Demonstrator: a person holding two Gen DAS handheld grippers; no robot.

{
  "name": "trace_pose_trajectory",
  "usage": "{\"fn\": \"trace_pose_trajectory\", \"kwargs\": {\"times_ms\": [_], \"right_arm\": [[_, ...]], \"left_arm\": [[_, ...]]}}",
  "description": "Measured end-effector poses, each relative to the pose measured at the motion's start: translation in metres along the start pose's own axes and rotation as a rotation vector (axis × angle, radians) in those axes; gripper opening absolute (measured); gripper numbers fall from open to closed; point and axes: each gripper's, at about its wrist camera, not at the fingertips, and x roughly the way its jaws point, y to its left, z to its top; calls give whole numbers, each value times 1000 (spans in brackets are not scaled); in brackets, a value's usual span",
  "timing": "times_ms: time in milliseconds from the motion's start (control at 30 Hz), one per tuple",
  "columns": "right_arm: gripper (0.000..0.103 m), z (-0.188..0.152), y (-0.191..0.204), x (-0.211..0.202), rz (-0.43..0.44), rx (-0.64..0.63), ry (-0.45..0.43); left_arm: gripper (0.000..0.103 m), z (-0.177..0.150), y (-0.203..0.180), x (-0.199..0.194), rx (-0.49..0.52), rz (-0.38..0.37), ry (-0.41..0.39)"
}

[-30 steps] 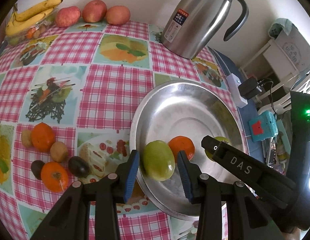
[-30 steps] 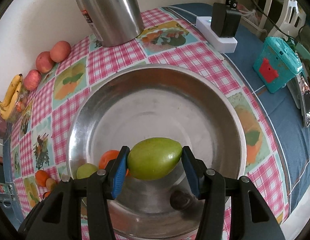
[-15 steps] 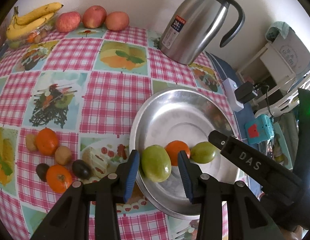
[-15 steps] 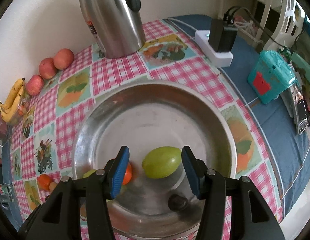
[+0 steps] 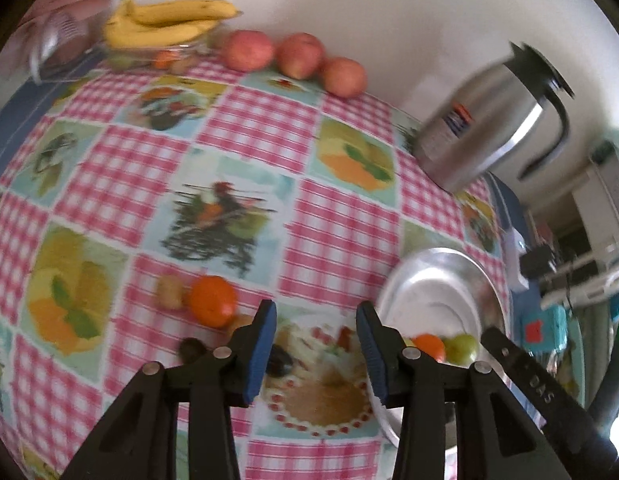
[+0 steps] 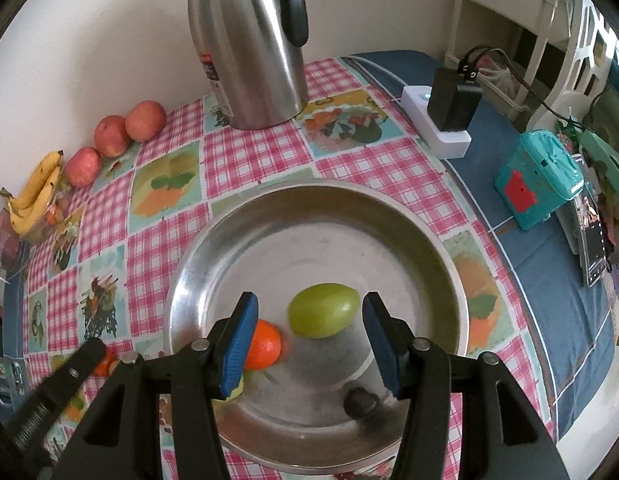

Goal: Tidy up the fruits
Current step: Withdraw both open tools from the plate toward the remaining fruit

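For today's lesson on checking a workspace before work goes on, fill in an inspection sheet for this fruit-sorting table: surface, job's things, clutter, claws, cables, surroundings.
Surface: tablecloth, pink check with food prints, over a blue cover.
Job's things: steel bowl holds a green fruit and an orange; another orange and small brown fruits lie loose on the cloth; apples and bananas by the wall.
Clutter: steel jug; teal box.
Claws: left claw open, jaws have just been opening, nothing between them; right claw open above the green fruit, not touching.
Cables: power strip with black adapter, leads running off right.
Surroundings: plain wall; white furniture at right.
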Motion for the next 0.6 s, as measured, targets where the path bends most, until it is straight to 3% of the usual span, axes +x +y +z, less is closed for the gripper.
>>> {"fn": "trace_pose_trajectory", "kwargs": {"times_ms": [300, 600], "right_arm": [[56, -5, 38, -10, 68, -89, -11], [56, -12, 70, -21, 113, -167, -32]], "left_arm": [[50, 14, 48, -15, -127, 117, -36], [55, 20, 79, -30, -205, 137, -60]]}}
